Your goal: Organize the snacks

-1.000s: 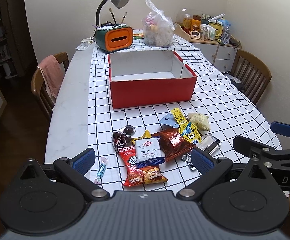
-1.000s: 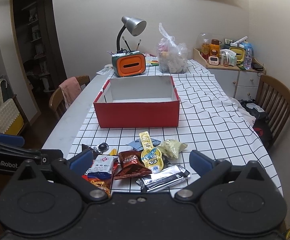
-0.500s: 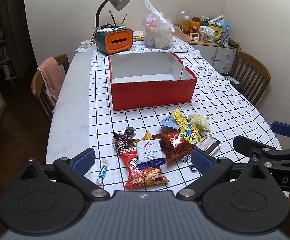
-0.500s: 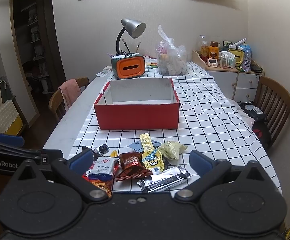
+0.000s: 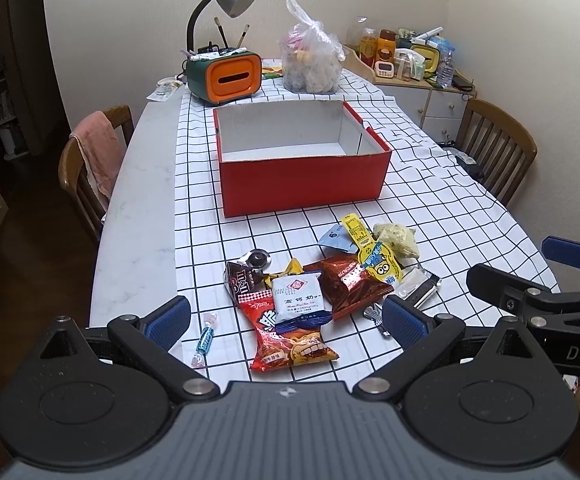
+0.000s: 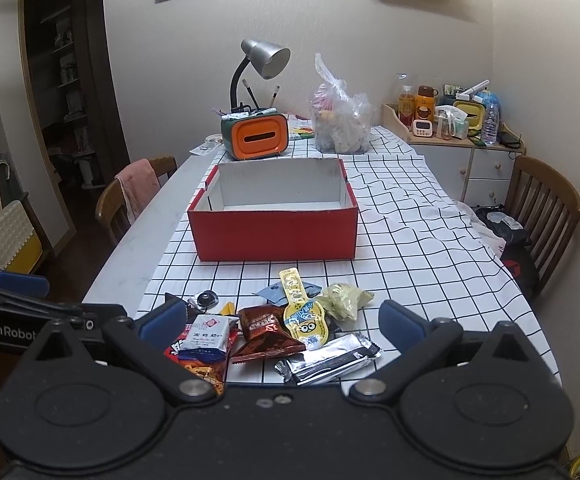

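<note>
A pile of snack packets (image 5: 314, 292) lies on the checked tablecloth near the front edge; it also shows in the right wrist view (image 6: 278, 328). It holds a white and blue milk packet (image 5: 300, 298), a red chip bag (image 5: 286, 344), a yellow Minions pouch (image 5: 374, 256) and a silver wrapper (image 6: 330, 360). An empty red box (image 5: 302, 184) stands behind the pile, also in the right wrist view (image 6: 276, 232). My left gripper (image 5: 286, 322) is open above the pile's near side. My right gripper (image 6: 282, 326) is open over the pile.
A wrapped candy (image 5: 206, 338) lies left of the pile. An orange and green holder with a lamp (image 5: 226, 76) and a tied plastic bag (image 5: 310, 60) stand behind the box. Wooden chairs (image 5: 494, 152) stand on both sides. A cabinet (image 6: 462, 160) is at the back right.
Both grippers have lifted and drawn back slightly, so the box and pile sit a little lower in the views. Nothing on the table has moved.
</note>
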The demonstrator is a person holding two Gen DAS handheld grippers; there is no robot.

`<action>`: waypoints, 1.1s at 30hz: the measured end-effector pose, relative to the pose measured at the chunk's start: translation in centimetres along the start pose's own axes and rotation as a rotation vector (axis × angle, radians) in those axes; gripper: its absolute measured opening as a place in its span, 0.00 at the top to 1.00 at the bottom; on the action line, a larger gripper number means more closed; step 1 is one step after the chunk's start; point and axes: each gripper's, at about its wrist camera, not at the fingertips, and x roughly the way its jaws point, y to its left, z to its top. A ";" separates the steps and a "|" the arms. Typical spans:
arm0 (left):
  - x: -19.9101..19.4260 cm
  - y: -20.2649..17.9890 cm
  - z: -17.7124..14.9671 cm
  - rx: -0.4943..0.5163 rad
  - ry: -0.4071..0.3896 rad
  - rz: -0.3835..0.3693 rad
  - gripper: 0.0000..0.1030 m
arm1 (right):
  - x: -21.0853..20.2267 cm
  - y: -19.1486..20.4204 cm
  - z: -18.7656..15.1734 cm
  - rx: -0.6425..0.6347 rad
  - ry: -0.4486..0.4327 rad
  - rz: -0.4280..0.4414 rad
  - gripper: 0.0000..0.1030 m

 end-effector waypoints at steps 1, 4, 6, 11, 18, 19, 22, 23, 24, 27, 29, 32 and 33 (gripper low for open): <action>0.0 0.0 0.0 0.000 0.001 0.000 0.00 | 0.1 0.0 0.0 0.000 0.001 0.001 0.00; 0.4 0.3 -0.1 -0.006 0.009 -0.005 0.00 | 0.4 -0.1 0.0 0.002 0.013 0.000 0.00; 0.8 0.6 0.0 -0.016 0.015 -0.005 0.00 | 0.7 0.0 -0.1 -0.005 0.021 -0.005 0.02; 2.0 1.0 0.2 -0.033 0.033 0.005 0.00 | 2.0 -0.6 -0.2 -0.006 0.030 -0.023 0.02; 4.8 2.4 0.1 -0.075 0.092 0.030 0.01 | 4.6 -2.0 -0.8 0.039 0.086 -0.047 0.02; 5.3 2.7 0.0 -0.084 0.105 0.035 0.00 | 5.1 -2.2 -0.9 0.046 0.096 -0.047 0.02; 6.9 4.3 -0.8 -0.139 0.167 0.049 0.01 | 6.7 -3.0 -1.4 0.075 0.145 -0.047 0.03; 7.5 5.0 -1.1 -0.160 0.187 0.057 0.01 | 7.3 -3.1 -1.5 0.084 0.169 -0.045 0.04; 7.9 5.6 -1.4 -0.175 0.201 0.066 0.01 | 7.9 -3.2 -1.8 0.091 0.191 -0.042 0.04; 9.0 7.0 -2.4 -0.204 0.237 0.096 0.01 | 9.4 -3.5 -2.3 0.108 0.237 -0.034 0.04; 9.7 7.6 -2.8 -0.210 0.247 0.121 0.01 | 10.5 -3.7 -2.5 0.122 0.265 -0.034 0.05; 10.9 8.1 -3.0 -0.195 0.253 0.139 0.02 | 12.1 -4.3 -2.9 0.141 0.297 -0.048 0.06; 11.3 8.1 -3.0 -0.190 0.257 0.142 0.03 | 12.6 -4.5 -3.1 0.146 0.305 -0.059 0.07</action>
